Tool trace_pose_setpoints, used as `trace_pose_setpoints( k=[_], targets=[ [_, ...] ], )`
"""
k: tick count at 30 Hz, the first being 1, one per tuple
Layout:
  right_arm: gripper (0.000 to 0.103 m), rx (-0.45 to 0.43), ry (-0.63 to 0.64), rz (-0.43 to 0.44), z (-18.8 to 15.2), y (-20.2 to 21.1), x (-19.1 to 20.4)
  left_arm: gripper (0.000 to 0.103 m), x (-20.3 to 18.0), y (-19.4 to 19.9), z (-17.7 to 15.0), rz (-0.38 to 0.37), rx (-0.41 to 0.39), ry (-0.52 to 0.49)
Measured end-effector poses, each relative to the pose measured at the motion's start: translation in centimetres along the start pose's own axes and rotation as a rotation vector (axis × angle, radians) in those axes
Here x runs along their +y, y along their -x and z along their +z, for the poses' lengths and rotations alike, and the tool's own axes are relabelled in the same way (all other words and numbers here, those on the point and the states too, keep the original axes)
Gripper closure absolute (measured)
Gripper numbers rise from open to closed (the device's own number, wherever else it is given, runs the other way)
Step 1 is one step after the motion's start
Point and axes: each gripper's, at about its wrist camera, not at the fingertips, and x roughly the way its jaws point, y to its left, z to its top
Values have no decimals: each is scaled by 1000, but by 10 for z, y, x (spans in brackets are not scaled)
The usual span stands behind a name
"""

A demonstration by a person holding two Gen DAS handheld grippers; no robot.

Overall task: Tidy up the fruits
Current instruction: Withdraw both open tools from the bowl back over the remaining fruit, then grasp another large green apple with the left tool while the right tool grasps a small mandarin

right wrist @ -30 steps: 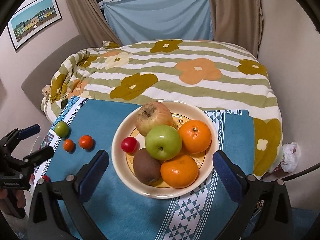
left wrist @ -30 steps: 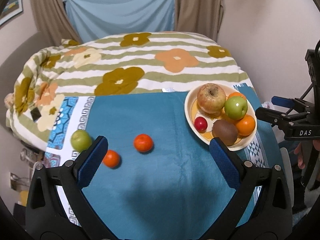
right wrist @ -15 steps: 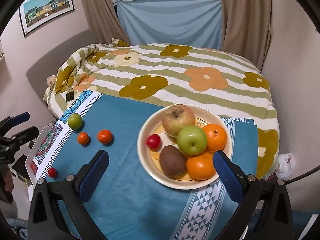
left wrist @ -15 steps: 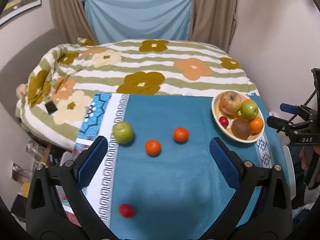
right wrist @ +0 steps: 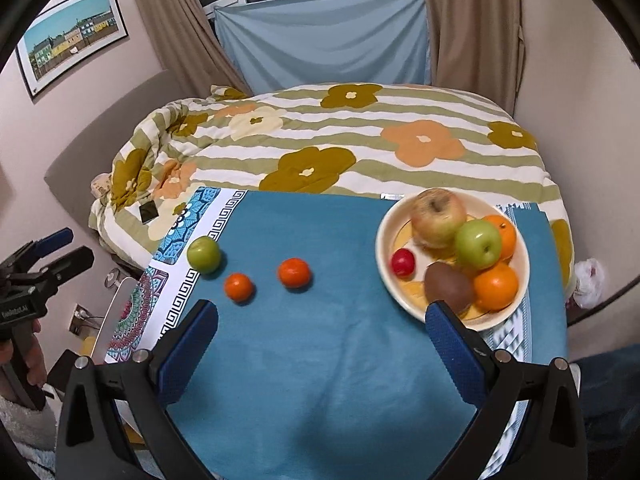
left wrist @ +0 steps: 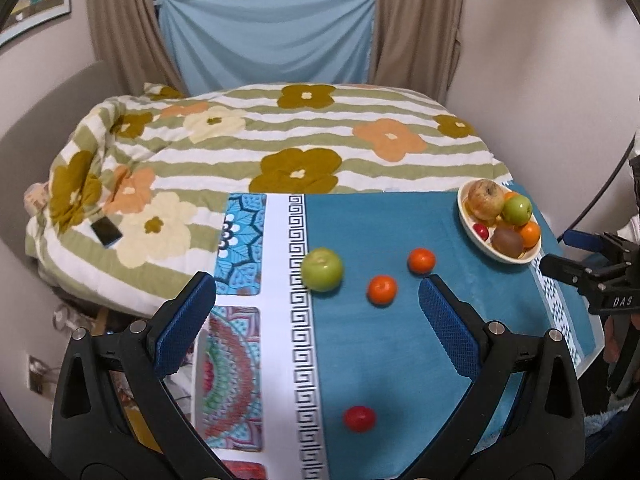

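Fruit lies in two groups on the blue-clothed surface (right wrist: pixel 320 360): a cream bowl (right wrist: pixel 386 264) at the right already carries a big blotchy apple (right wrist: pixel 438 216), a green apple (right wrist: pixel 478 244), two oranges, a brown kiwi (right wrist: pixel 448 286) and a small red fruit, while four pieces sit loose to the left. Those are a green apple (left wrist: pixel 322 269) on the cloth's patterned border, two small mandarins (left wrist: pixel 382 289) (left wrist: pixel 421 260) just beside each other, and a little red fruit (left wrist: pixel 359 418) nearest me, well apart from the rest. My left tongs (left wrist: pixel 316 320) are spread wide with nothing between the blue pads, hovering above the loose pieces; my right tongs (right wrist: pixel 320 344) are equally wide and empty, with the right pad overlapping the bowl's near rim in view. I judge the mandarins light and slightly soft, so I would close across the widest middle, gently enough not to bruise the skin. The loose green apple looks firm, smooth and heavier; its waxy round side could slip, so I would take it square across the equator, clear of the stem dimple. The small red fruit is the trickiest: tiny, glossy, prone to roll on the cloth, and it wants a low, centred pinch. The bowl is crowded, so anything added may tumble off the pile.
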Motion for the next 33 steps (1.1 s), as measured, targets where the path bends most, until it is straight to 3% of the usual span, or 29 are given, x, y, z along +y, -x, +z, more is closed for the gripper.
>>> trace_pose_setpoints(
  k=[11, 26, 30, 33],
  targets=[
    [0, 28, -98, -76, -20, -39, 45, 0, 38, -58, 0, -125, 77, -139],
    [0, 69, -117, -148, -27, -104, 40, 0, 21, -158, -6, -226, 157, -274],
    [7, 89, -106, -157, -23, -121, 32, 4, 14, -178, -7, -237, 180, -289],
    [10, 96, -103, -156, -21, -130, 28, 14, 6, -191, -7, -248, 202, -301]
  ],
)
